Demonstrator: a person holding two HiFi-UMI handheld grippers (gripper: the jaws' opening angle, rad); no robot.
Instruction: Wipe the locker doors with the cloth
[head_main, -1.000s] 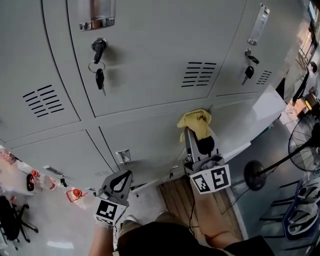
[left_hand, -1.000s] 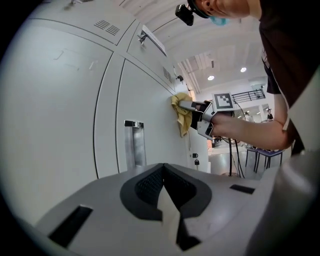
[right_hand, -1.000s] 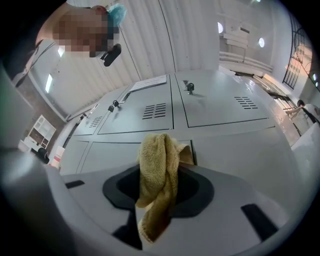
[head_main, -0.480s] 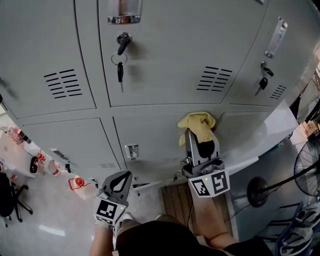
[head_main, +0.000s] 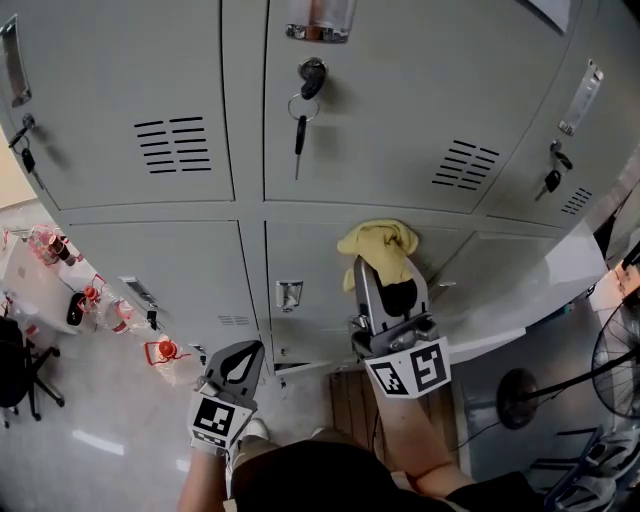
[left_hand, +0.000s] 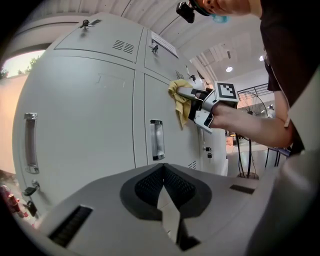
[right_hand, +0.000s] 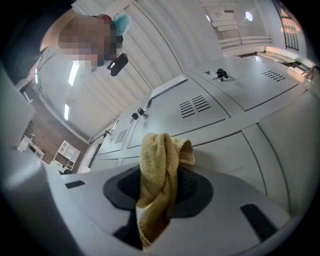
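The grey locker doors (head_main: 400, 110) fill the head view. A yellow cloth (head_main: 378, 245) is pressed against the lower middle door (head_main: 310, 255), and my right gripper (head_main: 385, 265) is shut on it. In the right gripper view the cloth (right_hand: 159, 167) hangs bunched between the jaws of the right gripper (right_hand: 160, 187). My left gripper (head_main: 245, 352) is lower and to the left, away from the doors, shut and holding nothing. In the left gripper view the left gripper (left_hand: 162, 175) points along the lockers, and the cloth (left_hand: 178, 97) shows further along on the door.
A key (head_main: 299, 128) on a ring hangs from the upper middle door's lock. To the right a lower locker door (head_main: 545, 285) stands open, with a standing fan (head_main: 615, 360) beyond it. Several bottles (head_main: 60, 250) and a black chair (head_main: 15, 370) are on the floor at left.
My right gripper has slid the cloth leftwards across the lower door, away from the open door. The head view has swung left along the lockers. The left gripper stays put.
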